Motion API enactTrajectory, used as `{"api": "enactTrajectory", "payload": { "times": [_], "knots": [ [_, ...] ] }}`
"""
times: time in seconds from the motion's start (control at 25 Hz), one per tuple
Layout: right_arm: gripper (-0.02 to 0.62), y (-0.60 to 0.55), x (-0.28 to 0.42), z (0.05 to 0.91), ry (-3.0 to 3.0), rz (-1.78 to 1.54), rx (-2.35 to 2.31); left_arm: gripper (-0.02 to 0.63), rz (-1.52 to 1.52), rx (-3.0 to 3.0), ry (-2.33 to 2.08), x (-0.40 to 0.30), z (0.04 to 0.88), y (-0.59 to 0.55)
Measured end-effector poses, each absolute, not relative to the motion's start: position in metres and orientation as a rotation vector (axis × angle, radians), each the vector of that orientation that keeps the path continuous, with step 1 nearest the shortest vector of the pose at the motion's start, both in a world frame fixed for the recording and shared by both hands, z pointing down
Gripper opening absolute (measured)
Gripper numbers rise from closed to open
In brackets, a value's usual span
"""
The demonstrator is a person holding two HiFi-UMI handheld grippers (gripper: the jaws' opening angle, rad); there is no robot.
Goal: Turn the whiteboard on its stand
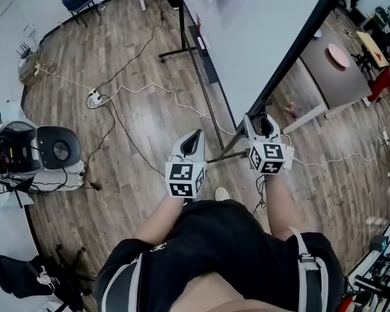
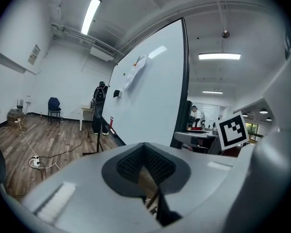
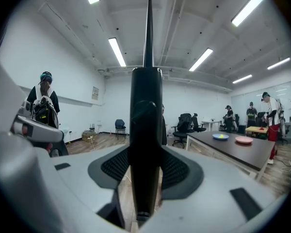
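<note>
Whiteboard [image 1: 247,38] [image 2: 150,101]: large white panel in a black frame on a black stand [image 1: 182,41], running from centre toward 12 to 1 o'clock in the head view, over a wood floor [image 1: 130,135]. Right gripper [image 1: 262,123] [image 3: 145,164]: jaws clamped on the board's black edge [image 3: 146,106] at its near lower corner. Left gripper [image 1: 192,142] [image 2: 144,152]: at 9 o'clock of the right one, just beside it, jaws closed, empty, clear of the board. White cable [image 1: 149,90]: loose on the floor at 10 o'clock. Bench [image 1: 325,83]: at 2 o'clock, carrying a pink plate [image 1: 338,55].
</note>
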State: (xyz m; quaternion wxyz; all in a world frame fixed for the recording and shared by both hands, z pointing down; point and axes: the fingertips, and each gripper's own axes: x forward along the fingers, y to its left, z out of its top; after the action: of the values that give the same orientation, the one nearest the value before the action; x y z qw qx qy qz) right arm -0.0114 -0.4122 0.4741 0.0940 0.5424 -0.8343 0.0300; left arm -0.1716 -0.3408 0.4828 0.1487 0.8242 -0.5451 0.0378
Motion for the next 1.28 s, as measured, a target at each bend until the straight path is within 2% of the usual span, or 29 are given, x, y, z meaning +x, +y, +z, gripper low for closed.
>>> {"api": "enactTrajectory", "payload": {
  "times": [0.48, 1.28],
  "knots": [
    [0.196, -0.382, -0.006, 0.474, -2.491, 0.081, 1.676, 0.009, 0.149, 2.474, -1.329, -0.169, 0.506, -0.335],
    [0.196, -0.292, 0.016, 0.477, -2.452, 0.052, 1.761, 0.009, 0.158, 2.523, -1.368, -0.122, 0.477, -0.253]
  ]
}}
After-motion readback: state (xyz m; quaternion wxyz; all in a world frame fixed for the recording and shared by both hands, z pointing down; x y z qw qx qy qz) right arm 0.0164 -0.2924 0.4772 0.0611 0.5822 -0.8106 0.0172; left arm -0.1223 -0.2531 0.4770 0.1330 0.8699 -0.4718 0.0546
